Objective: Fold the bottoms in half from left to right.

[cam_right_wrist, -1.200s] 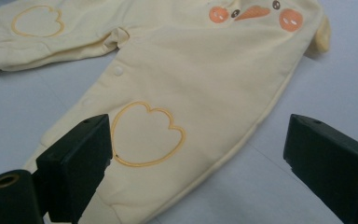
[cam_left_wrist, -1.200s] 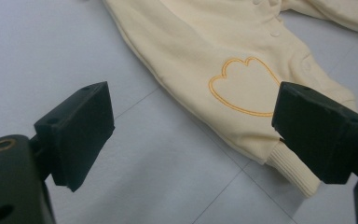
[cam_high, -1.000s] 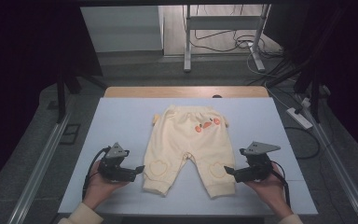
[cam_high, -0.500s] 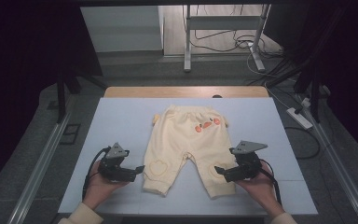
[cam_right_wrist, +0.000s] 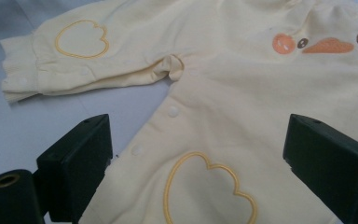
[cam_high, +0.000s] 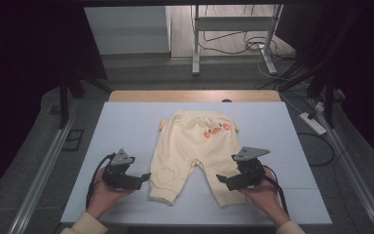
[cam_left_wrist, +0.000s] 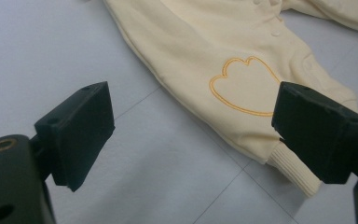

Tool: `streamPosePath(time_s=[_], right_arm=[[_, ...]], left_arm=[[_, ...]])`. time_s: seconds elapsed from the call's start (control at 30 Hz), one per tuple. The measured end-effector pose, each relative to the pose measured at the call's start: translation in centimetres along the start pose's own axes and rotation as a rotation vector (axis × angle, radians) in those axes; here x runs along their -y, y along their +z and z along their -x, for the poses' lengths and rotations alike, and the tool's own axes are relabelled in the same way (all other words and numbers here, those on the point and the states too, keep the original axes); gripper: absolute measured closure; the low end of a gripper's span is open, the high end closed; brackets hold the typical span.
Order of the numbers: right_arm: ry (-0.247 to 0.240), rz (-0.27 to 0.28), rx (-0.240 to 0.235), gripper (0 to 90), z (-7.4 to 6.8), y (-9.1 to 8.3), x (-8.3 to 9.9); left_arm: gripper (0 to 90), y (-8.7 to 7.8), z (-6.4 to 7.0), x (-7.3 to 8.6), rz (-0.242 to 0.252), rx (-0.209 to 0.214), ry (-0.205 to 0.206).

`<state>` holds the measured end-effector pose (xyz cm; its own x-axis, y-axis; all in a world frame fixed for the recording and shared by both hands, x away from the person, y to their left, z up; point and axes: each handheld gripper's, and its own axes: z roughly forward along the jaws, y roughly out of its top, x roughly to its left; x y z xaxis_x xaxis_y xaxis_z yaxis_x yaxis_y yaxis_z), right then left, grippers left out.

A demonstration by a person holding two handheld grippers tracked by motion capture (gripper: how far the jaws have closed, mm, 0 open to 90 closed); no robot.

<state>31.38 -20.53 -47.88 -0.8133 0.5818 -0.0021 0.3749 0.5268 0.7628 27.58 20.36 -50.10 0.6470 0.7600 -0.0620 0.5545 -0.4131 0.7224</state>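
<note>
Baby pants (cam_high: 191, 148) spread flat on pale table (cam_high: 126, 126), left gripper (cam_high: 145, 177) wide open beside one leg cuff, right gripper (cam_high: 222, 179) wide open over the other leg, both holding nothing.

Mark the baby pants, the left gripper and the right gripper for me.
baby pants (cam_high: 190, 141): high view, on the seat fabric.
left gripper (cam_high: 145, 177): high view, between its open jaws.
right gripper (cam_high: 222, 180): high view, between its open jaws.
</note>
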Motion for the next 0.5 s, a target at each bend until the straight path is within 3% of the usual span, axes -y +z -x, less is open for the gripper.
streamPosePath(time_s=[0.5], right_arm=[[-0.025, -0.01, -0.04, 8.4, -1.4, 1.5, -1.0]], left_arm=[[12.9, 0.0, 0.0, 0.0, -0.001, 0.001, -0.002]])
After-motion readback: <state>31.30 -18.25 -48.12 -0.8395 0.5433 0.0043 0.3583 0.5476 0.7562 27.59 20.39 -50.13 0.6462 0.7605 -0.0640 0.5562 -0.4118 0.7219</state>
